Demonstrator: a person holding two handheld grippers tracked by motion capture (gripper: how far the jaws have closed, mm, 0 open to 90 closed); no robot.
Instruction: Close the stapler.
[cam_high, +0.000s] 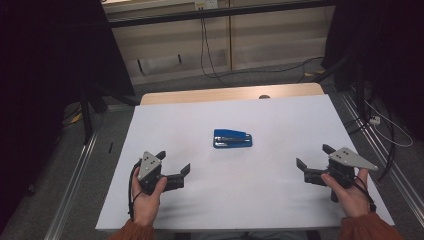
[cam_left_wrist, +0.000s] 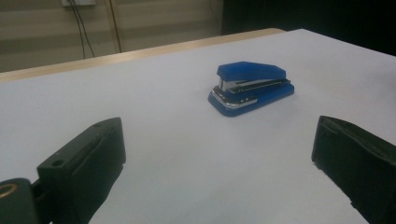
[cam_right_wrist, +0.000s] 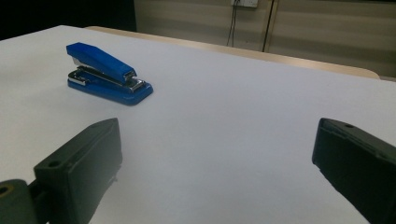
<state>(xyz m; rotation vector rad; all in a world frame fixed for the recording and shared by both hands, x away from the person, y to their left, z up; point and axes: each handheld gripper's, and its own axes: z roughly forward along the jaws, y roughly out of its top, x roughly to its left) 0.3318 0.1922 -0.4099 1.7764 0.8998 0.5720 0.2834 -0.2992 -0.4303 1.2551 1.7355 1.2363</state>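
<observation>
A blue stapler (cam_high: 232, 138) lies flat near the middle of the white table (cam_high: 280, 115). My left gripper (cam_high: 174, 162) rests at the front left, open and empty, well short of the stapler. In the left gripper view the stapler (cam_left_wrist: 251, 87) sits ahead between the spread jaws, and the left gripper (cam_left_wrist: 219, 140) holds nothing. My right gripper (cam_high: 313, 156) stands open at the front right, pointing left. From the right gripper view the stapler (cam_right_wrist: 107, 73) lies far off at the upper left, with the right gripper (cam_right_wrist: 217, 140) empty.
A wooden strip (cam_high: 230, 93) runs along the table's far edge. Cables (cam_high: 215, 65) hang down the wall behind. Metal rails (cam_high: 75, 175) run along the floor on the left, and more cables (cam_high: 385, 130) lie on the floor at the right.
</observation>
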